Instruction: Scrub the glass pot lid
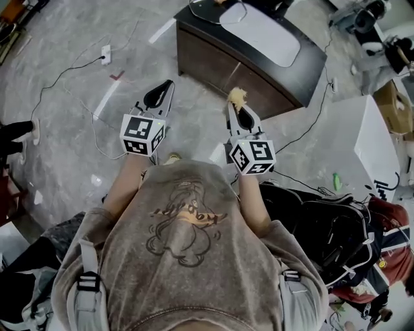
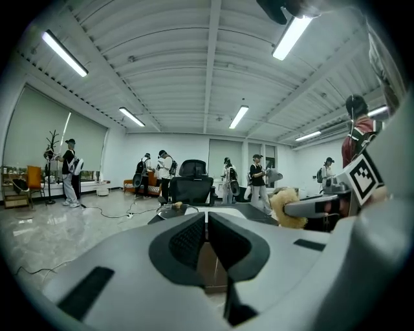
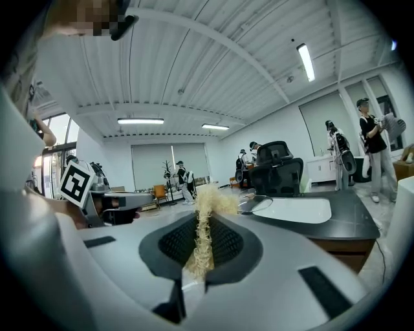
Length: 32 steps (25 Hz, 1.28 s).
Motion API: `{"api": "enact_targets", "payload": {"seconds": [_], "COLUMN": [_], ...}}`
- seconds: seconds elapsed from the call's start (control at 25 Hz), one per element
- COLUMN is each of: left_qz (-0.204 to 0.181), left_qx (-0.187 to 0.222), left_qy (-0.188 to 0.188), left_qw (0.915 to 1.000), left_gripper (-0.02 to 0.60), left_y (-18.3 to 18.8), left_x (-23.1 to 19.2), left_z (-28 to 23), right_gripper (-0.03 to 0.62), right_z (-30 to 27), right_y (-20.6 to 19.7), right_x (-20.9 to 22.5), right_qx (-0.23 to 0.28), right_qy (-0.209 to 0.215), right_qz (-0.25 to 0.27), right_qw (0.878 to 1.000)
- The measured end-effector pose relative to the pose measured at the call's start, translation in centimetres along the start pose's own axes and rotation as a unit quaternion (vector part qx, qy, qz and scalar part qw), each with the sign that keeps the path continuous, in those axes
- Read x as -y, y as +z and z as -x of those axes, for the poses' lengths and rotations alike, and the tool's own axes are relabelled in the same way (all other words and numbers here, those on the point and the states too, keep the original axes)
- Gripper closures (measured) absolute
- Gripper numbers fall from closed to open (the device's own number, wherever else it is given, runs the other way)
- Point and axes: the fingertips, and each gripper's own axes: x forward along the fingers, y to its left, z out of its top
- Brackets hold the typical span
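The glass pot lid (image 3: 256,203) lies on a dark table (image 1: 259,71) beside a white mat (image 1: 265,32); in the head view the lid (image 1: 217,10) is at the table's far end. My right gripper (image 1: 235,103) is shut on a yellow fibrous scrubber (image 1: 237,97), whose strands stick up between the jaws (image 3: 204,226). It hangs in the air short of the table. My left gripper (image 1: 168,86) hangs level beside it, shut with nothing between its jaws (image 2: 206,236). The left gripper view shows the lid (image 2: 174,207) far ahead.
A white cabinet (image 1: 369,142) stands at the right, with black backpacks (image 1: 323,226) on the floor beside me. Cables (image 1: 77,71) run over the grey floor at the left. A black office chair (image 3: 277,171) stands behind the table, with several people further back.
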Motion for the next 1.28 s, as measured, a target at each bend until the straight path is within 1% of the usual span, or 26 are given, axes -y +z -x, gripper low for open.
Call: {"api": "enact_targets", "payload": {"seconds": [0.32, 0.6, 0.72, 0.8, 0.88, 1.04, 1.28], "left_qz": [-0.004, -0.004, 0.005, 0.023, 0.033, 0.025, 0.033], "left_qx": [-0.003, 0.000, -0.006, -0.009, -0.008, -0.011, -0.019], "left_qy": [-0.027, -0.036, -0.042, -0.051, -0.057, -0.062, -0.059], "left_qw": [0.9996, 0.9994, 0.9991, 0.9984, 0.9978, 0.9977, 0.9976], "left_gripper": [0.554, 0.554, 0.554, 0.555, 0.560, 0.563, 0.565], "left_y": [0.0, 0.0, -0.4, -0.4, -0.2, 0.2, 0.9], "left_x": [-2.4, -3.8, -4.5, -5.0, -5.6, -6.3, -8.3], "left_z": [-1.9, -5.2, -6.6, -7.7, -8.9, -12.0, -17.3], "right_gripper": [0.554, 0.554, 0.554, 0.554, 0.554, 0.554, 0.554], "right_z": [-2.0, -5.0, -6.5, -7.6, -8.7, -11.0, -15.2], "right_y": [0.1, 0.7, 0.8, 1.0, 1.0, 1.2, 2.7], "right_x": [0.6, 2.4, 3.3, 3.9, 4.8, 7.0, 10.9], "right_qx": [0.001, 0.009, 0.008, 0.009, 0.008, 0.005, 0.004], "right_qy": [-0.030, -0.036, -0.038, -0.039, -0.040, -0.043, -0.040], "right_qz": [-0.007, -0.007, -0.008, -0.009, -0.011, -0.015, -0.020], "right_qw": [1.000, 0.999, 0.999, 0.999, 0.999, 0.999, 0.999]}}
